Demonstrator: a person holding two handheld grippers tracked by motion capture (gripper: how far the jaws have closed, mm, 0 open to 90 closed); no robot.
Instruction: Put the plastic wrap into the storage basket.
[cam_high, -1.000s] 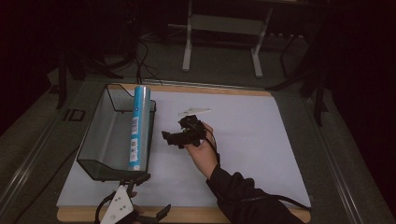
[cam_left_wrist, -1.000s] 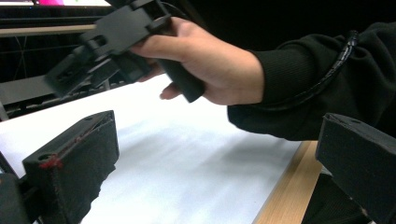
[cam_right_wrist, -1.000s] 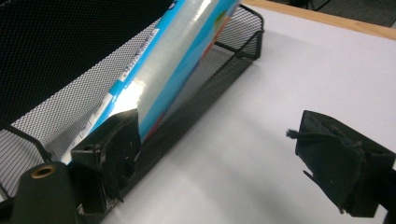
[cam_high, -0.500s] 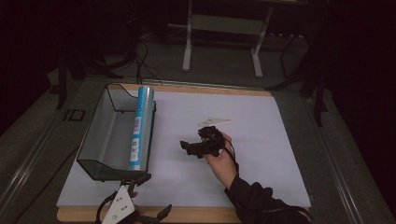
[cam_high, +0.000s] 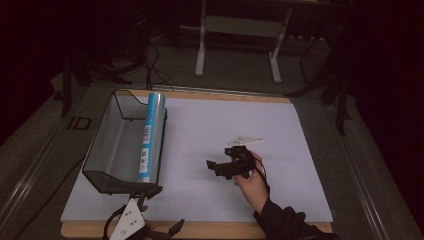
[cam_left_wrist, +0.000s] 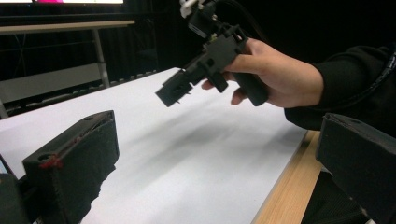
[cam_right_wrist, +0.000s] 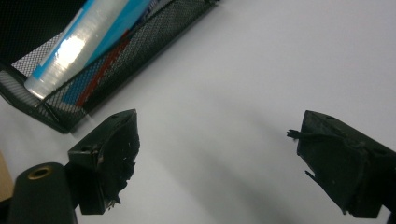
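The surface (cam_high: 300, 150) fills the middle of the high view under its white sheet, with a strip of bare wood along the lower edge.

At centre left of that view the black mesh basket (cam_high: 107, 150) sits where it did a second ago. The blue and clear tube (cam_high: 151, 136) lies along the basket's right rim, unmoved. In the right gripper view the same tube (cam_right_wrist: 88, 37) and basket (cam_right_wrist: 154, 42) show at the upper left.

Your right hand (cam_high: 252, 182) has drawn away from the basket. A second ago it was close to the tube, just right of it; now it is lower and further right, near the centre of the high view.

Your right tool (cam_high: 215, 167) hovers over the bare white sheet, pointing left toward the basket. Its jaws are spread wide with nothing between them, and they have just been opening a little further. In the left gripper view it (cam_left_wrist: 170, 95) hangs in the air at upper centre.

Your left tool (cam_high: 160, 230) rests at the bottom edge of the high view, left of centre, in the same spot as before. Its jaws are spread and hold nothing.
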